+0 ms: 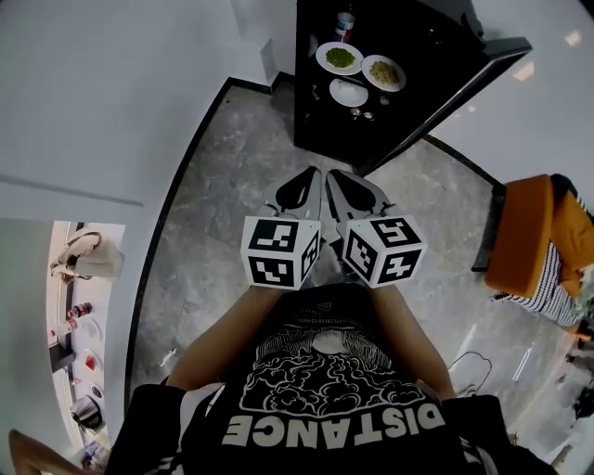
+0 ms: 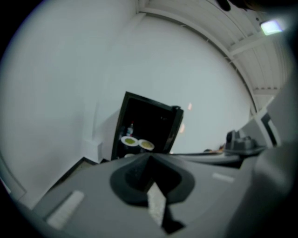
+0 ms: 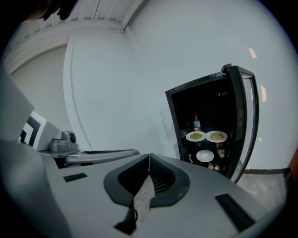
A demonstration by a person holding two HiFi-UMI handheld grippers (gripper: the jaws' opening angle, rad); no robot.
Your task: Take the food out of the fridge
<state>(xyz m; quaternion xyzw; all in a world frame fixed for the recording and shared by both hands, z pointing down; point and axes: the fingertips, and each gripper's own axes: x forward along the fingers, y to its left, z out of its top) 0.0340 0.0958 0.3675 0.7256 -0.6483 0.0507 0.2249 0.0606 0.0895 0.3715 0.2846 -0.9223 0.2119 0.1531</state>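
Head view first. Left tool pressed together, pinching nothing. Right tool likewise closed and bare, tips just beside the left's. Both held out over a glossy grey veined stone floor, well apart from the fridge. Small black fridge against a plain white wall, door swung wide open. Inside, side by side on one shelf: plate of green food and plate of pale yellow food, both round and white. Lower down, a white plate; behind, a bottle. Orange chair off to the right.

Over to the left gripper view. Left tool closed to a single seam, nothing between, dark pads inside smooth grey shells. Fridge far ahead, both filled plates just visible.

Now the right gripper view. Right tool shut tight too, ribbed pads meeting, empty. Fridge ahead at right, bottle upright behind the plate of green food, plate of pale yellow food beside it, white plate one shelf down.
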